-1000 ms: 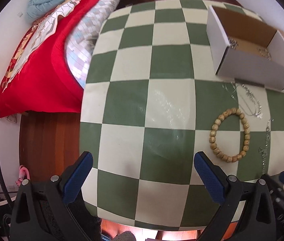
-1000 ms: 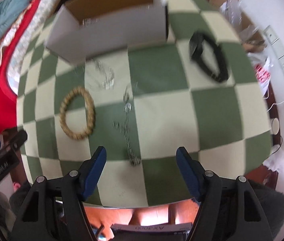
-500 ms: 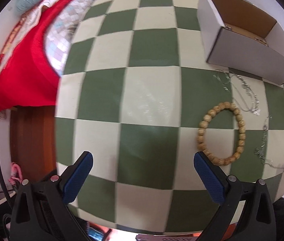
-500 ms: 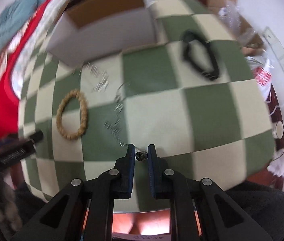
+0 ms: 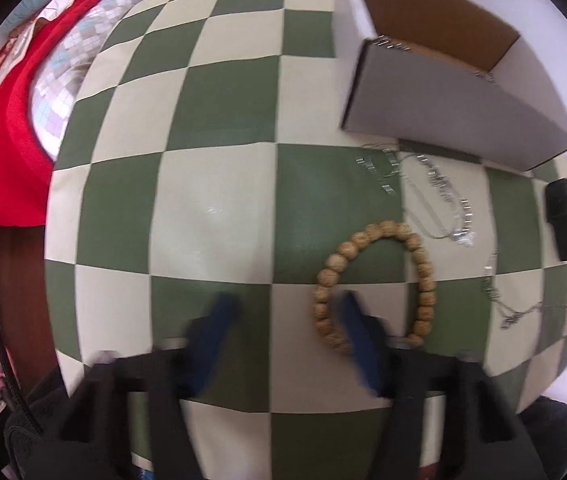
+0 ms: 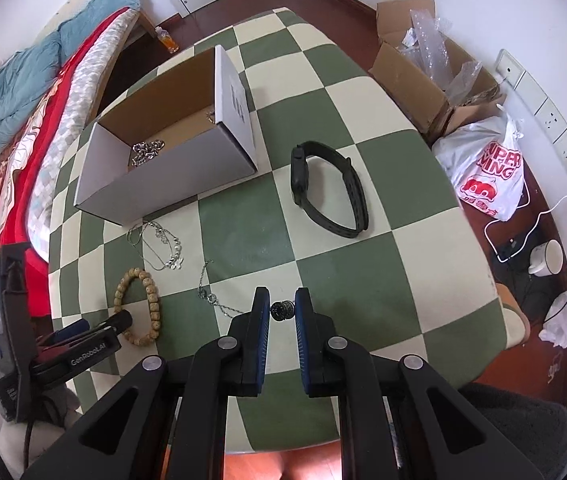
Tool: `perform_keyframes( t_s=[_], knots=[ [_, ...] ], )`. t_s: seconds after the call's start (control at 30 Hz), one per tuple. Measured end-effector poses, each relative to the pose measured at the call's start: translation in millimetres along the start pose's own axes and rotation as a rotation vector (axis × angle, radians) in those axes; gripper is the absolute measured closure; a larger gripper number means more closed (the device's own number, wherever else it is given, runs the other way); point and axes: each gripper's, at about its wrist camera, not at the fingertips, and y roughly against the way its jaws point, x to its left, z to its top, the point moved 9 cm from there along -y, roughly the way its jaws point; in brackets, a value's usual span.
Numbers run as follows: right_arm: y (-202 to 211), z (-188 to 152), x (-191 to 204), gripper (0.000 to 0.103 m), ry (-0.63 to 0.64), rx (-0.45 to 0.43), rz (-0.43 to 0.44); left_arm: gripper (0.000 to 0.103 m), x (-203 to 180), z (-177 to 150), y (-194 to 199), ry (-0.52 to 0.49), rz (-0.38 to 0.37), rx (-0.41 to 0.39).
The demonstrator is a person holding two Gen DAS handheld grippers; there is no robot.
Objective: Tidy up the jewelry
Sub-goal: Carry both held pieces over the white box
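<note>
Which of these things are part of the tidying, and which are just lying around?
Part of the job: open white cardboard box, wooden bead bracelet, thin silver chain, tangled silver necklace, black wristband.

Just lying about: red-printed plastic bag, brown packing carton, white mug.

Matte black angular two-finger right gripper (image 6: 282,310) with blue ribbed finger pads (image 6: 262,322), silver round pivot screws (image 6: 226,342); the left tool reads "GenRobot.AI"

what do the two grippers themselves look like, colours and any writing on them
Both are matte black plastic frames with blue pads lining the inner faces of the fingers and silver pivot screws. The right hand-held gripper shows this sharply. The left hand-held gripper carries white "GenRobot.AI" lettering on its side, a small screen at its rear, and a black cable.
</note>
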Motion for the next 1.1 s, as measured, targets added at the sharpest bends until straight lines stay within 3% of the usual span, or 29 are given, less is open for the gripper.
perform_keyframes(
  t_s=[0.03,0.07,0.3,0.6,1.1],
  knots=[
    [-1,0,1,0.090,-0.002,0.001,0.003,0.088,-3,1,1,-0.013,0.003,0.001],
    [-2,-1,3,0.090,-0.001,0.003,0.008,0.096,-5,1,1,-0.028,0.010,0.006],
    [4,0,15,0.090,0.017,-0.013,0.024,0.097,-5,-5,9,-0.042,0.028,-0.008],
    [31,6,24,0.090,0.024,-0.052,0.058,0.097,-5,-12,61,-0.063,0.009,-0.097],
    [124,50,62,0.090,0.096,-0.178,0.151,0.097,-15,38,165,-0.094,-0.098,-0.258]
  ],
)
